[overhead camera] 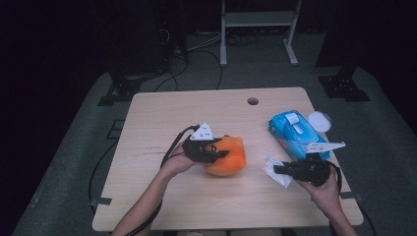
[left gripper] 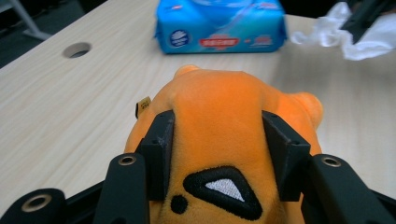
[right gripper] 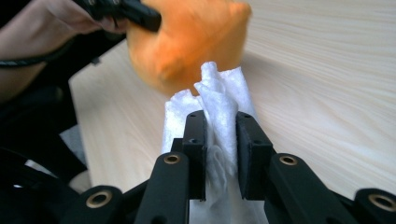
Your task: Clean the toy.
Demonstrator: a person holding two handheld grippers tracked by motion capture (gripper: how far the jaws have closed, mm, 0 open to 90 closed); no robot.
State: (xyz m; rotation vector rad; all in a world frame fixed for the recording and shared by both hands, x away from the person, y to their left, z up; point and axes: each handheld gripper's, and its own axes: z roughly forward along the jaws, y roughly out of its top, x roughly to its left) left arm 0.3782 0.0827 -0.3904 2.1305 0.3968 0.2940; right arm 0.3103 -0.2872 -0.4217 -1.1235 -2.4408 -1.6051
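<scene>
While left gripper fingers squeeze orange plush toy, right gripper fingers pinch white wipe between them

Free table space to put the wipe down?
Bare wood along the far edge around the cable hole, the whole left strip beside the plush toy, and the near edge between the forearms. Crowded on the right: wipes pack, white wipe, right gripper.

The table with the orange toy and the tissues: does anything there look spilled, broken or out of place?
Nothing looks spilled or broken. The blue wet-wipe pack lies flat with its white lid flap open. The crumpled white wipe is pinched in the right gripper, and the left gripper squeezes the orange plush toy, denting its soft sides.
</scene>
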